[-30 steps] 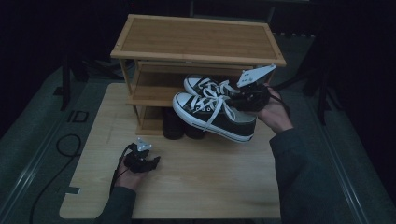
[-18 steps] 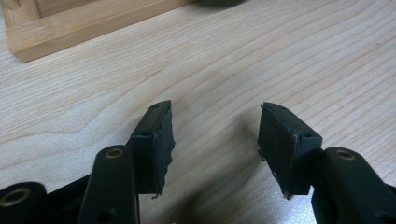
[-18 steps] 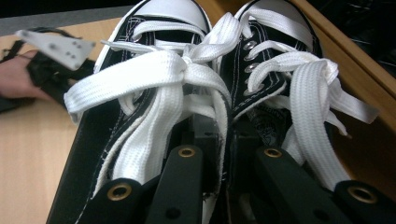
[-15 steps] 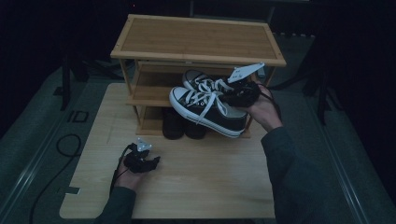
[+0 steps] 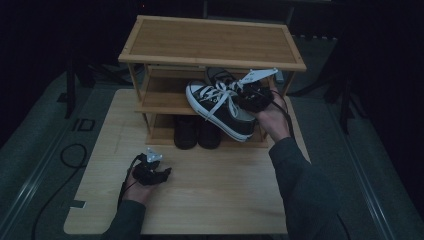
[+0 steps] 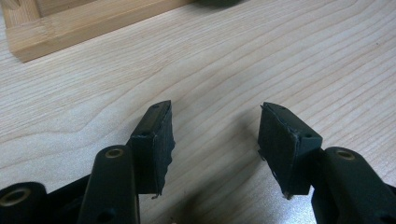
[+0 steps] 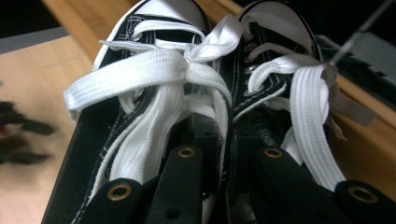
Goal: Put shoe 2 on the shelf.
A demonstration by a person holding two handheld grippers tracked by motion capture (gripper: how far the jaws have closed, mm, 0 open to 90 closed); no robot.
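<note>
A pair of black canvas sneakers with white laces and toe caps (image 5: pixel 220 107) hangs in the air in front of the wooden shoe rack's (image 5: pixel 210 42) middle shelf, toes to the left. My right gripper (image 5: pixel 251 95) is shut on them. In the right gripper view its jaws (image 7: pixel 226 140) pinch the two inner walls of the sneakers (image 7: pixel 154 84) together. My left gripper (image 5: pixel 159 172) rests low on the table near the front left. Its pads (image 6: pixel 156 140) stand apart over bare wood with nothing between them.
A pair of dark shoes (image 5: pixel 197 131) stands on the rack's bottom shelf, just below the held sneakers. The light wooden table (image 5: pixel 225 200) carries the rack at its far side. A cable (image 5: pixel 75 152) lies on the floor at the left.
My right hand has carried the sneakers to the left and a little down, closer to the rack's middle shelf. The left gripper has stayed where it was.
</note>
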